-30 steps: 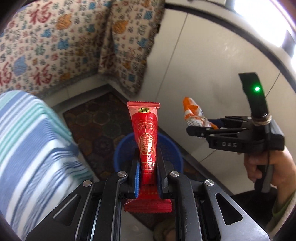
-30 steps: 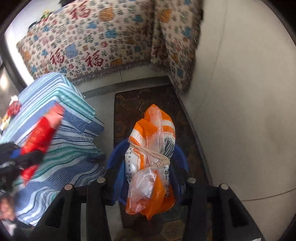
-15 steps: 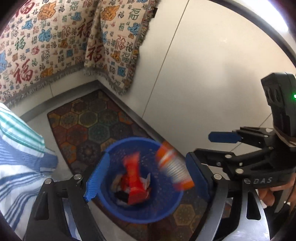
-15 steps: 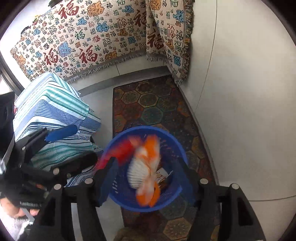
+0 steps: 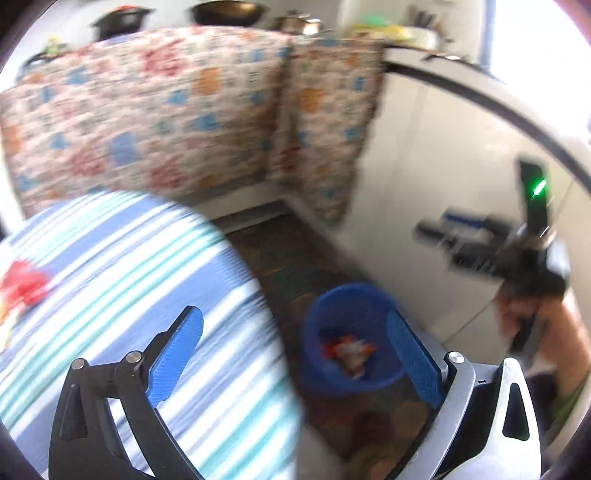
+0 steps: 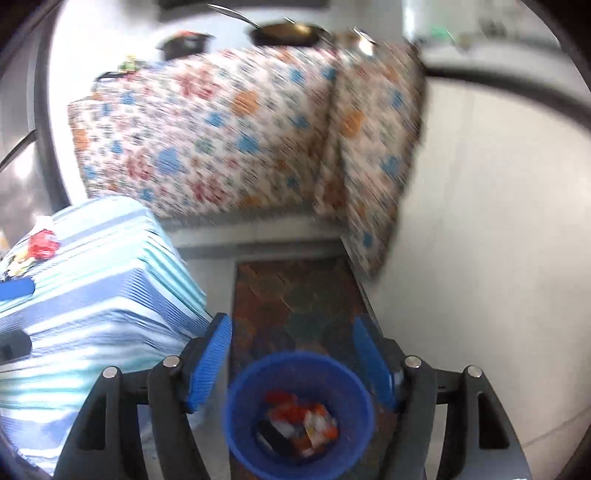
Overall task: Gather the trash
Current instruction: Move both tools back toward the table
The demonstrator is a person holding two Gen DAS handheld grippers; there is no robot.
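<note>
1. Standing on the patterned floor mat (image 6: pixel 295 291), the blue bin (image 6: pixel 236 413) sits low in the right wrist view, directly below the gap between that gripper's two blue pads.
2. The trash (image 6: pixel 306 421) lies at the bottom of the bin: red, orange and white wrappers with a dark piece beside them, all too blurred to tell apart.
3. The right gripper (image 6: pixel 291 369) is empty, and its jaws are opening with nothing between them.
4. The left gripper (image 5: pixel 295 354) is likewise empty; its jaws are opening and already stand far apart, with nothing held.
5. In the left wrist view the bin (image 5: pixel 332 306) shows between the pads, nearer the right pad, with the trash (image 5: pixel 349 350) inside it.
6. The striped blue and white cloth (image 5: pixel 129 280) covers a raised surface just left of the bin.
7. More red and white litter (image 6: pixel 42 243) lies on top of that cloth at its far left, well apart from the bin.
8. A floral cover (image 6: pixel 221 129) hangs behind, with dark pots (image 6: pixel 291 35) on the surface above it.
9. A person's hand (image 5: pixel 535 317) grips the handle of the right gripper (image 5: pixel 448 230) at the right edge of the left wrist view.
</note>
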